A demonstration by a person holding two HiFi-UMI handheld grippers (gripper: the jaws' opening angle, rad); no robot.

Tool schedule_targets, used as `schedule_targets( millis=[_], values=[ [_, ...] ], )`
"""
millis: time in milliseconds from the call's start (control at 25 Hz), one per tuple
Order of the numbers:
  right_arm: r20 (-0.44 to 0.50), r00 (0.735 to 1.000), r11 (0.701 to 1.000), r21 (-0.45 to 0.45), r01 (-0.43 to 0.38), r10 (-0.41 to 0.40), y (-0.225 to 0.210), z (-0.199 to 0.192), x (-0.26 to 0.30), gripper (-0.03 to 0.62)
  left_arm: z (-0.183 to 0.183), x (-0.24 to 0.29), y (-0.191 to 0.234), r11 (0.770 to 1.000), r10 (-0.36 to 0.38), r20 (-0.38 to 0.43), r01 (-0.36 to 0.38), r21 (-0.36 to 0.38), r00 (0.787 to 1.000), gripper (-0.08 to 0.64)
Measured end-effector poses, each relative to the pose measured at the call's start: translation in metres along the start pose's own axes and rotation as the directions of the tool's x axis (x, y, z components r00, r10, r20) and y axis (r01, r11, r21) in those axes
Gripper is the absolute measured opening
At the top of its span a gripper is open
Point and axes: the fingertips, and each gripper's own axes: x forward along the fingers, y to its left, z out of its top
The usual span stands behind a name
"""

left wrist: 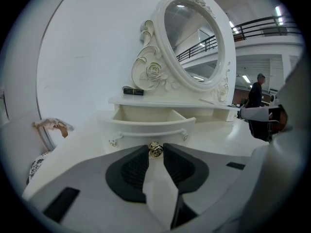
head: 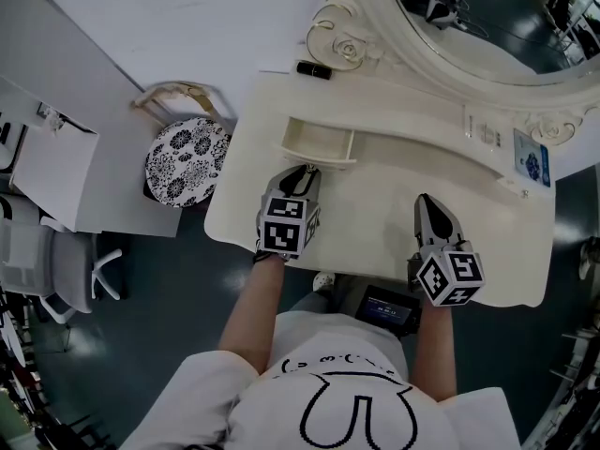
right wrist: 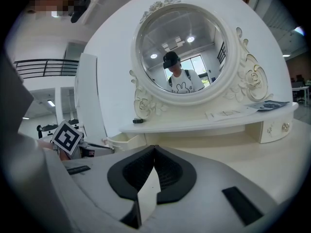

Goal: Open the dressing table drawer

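The cream dressing table [head: 375, 242] has a small drawer [head: 319, 143] at its back left, pulled out and showing an empty inside [left wrist: 146, 114]. My left gripper [head: 305, 171] reaches the drawer's curved front, and in the left gripper view its two black pads close on the gold knob [left wrist: 155, 150] from both sides. My right gripper [head: 425, 201] hovers over the tabletop to the right, well apart from the drawer. Its jaws [right wrist: 154, 149] meet at the tips with nothing between them.
The oval mirror [head: 487, 26] in a carved frame stands at the back. A small black object [head: 313, 69] lies on the shelf above the drawer, and a leaflet [head: 531, 160] on the shelf's right end. A black-and-white patterned stool [head: 186, 161] stands left of the table.
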Motion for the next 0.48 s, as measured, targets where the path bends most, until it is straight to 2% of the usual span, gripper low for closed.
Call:
schedule_targets(
  millis=[480],
  values=[
    [0.002,1.0,1.0,0.003,0.01,-0.01,0.006,-0.005,-0.012,-0.011,0.002,-0.003,0.0,1.0,0.003,0.018,-0.003,0.004,1.0,0.124]
  ],
)
